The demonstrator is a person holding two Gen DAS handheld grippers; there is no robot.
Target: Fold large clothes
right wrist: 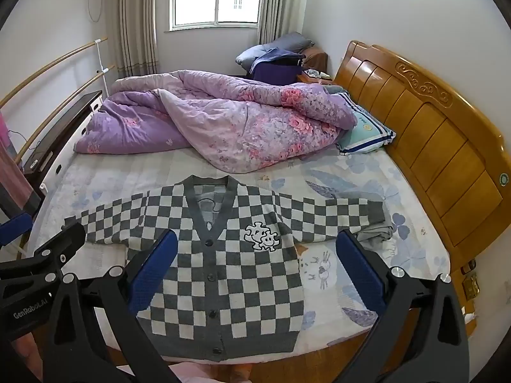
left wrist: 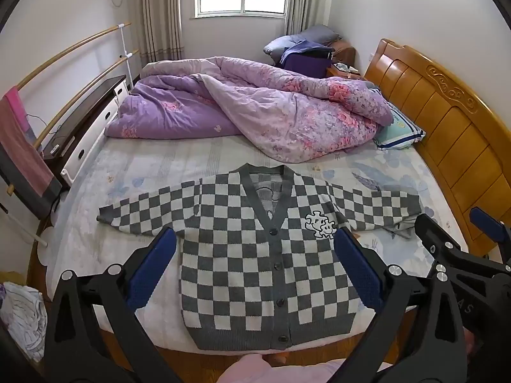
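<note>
A grey-and-white checkered cardigan (left wrist: 255,255) lies flat and buttoned on the bed, front up, both sleeves spread out sideways, hem at the near bed edge. It also shows in the right wrist view (right wrist: 223,271). My left gripper (left wrist: 255,239) is open and empty, held above the cardigan's body. My right gripper (right wrist: 257,241) is open and empty, above the cardigan's right half. The right gripper also shows at the right edge of the left wrist view (left wrist: 460,233). The left gripper's body shows at the left of the right wrist view (right wrist: 48,255).
A crumpled purple floral quilt (left wrist: 255,108) fills the far half of the bed. A striped pillow (left wrist: 399,127) lies by the wooden headboard (left wrist: 447,121) on the right. A dark cabinet (left wrist: 83,121) and rails stand along the left. White cloth (left wrist: 22,319) lies on the floor at the left.
</note>
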